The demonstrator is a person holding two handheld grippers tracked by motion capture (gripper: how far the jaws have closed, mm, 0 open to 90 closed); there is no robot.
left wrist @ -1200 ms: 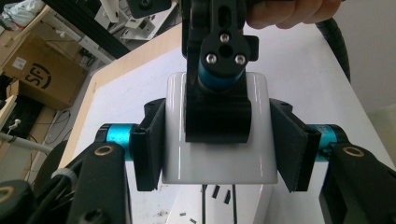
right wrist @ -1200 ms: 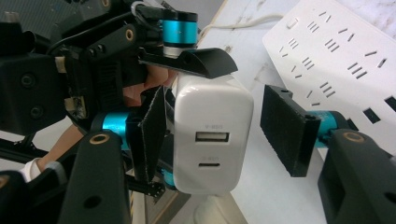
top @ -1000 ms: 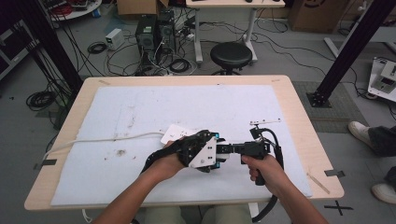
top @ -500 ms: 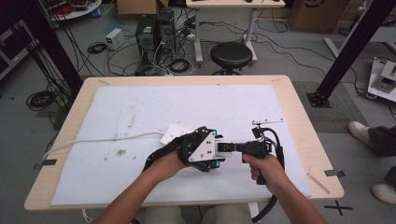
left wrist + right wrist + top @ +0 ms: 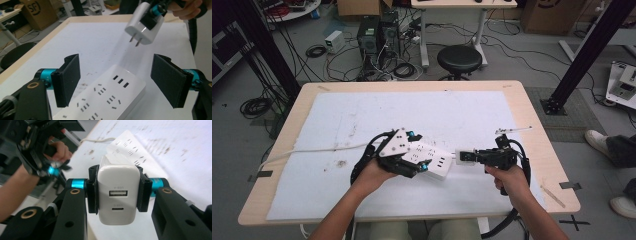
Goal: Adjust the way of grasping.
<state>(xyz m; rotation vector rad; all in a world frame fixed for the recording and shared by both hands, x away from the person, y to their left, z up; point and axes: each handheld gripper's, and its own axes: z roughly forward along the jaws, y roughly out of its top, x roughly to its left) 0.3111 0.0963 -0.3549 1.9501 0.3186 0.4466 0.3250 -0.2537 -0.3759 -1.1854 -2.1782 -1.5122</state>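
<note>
Left gripper view: left gripper [image 5: 115, 82] wide over power strip [image 5: 105, 97]. Right gripper [image 5: 116, 192] holds charger [image 5: 118, 195]; prongs may miss slots, strip isn't held.

Left gripper [image 5: 116, 80]: two black jaws with flat dark pads are seen rising from the bottom, spread wide apart, teal collars behind them.
Power strip: a white plastic rectangular power strip [image 5: 107, 97] with rows of slotted sockets is seen lying on the white sheet between the jaws, touched by neither pad.
Charger: a white plastic two-pin wall charger [image 5: 143, 27] is held in the air above and beyond the strip, its pins pointed down toward it.
Right gripper [image 5: 156, 11]: its black jaws are closed on the charger body; a hand [image 5: 187, 8] is seen behind it.
Table: a white sheet [image 5: 100, 42] is laid over a light wooden tabletop [image 5: 32, 53].
Background: a brown cardboard box [image 5: 37, 13] is seen on the floor.
</note>
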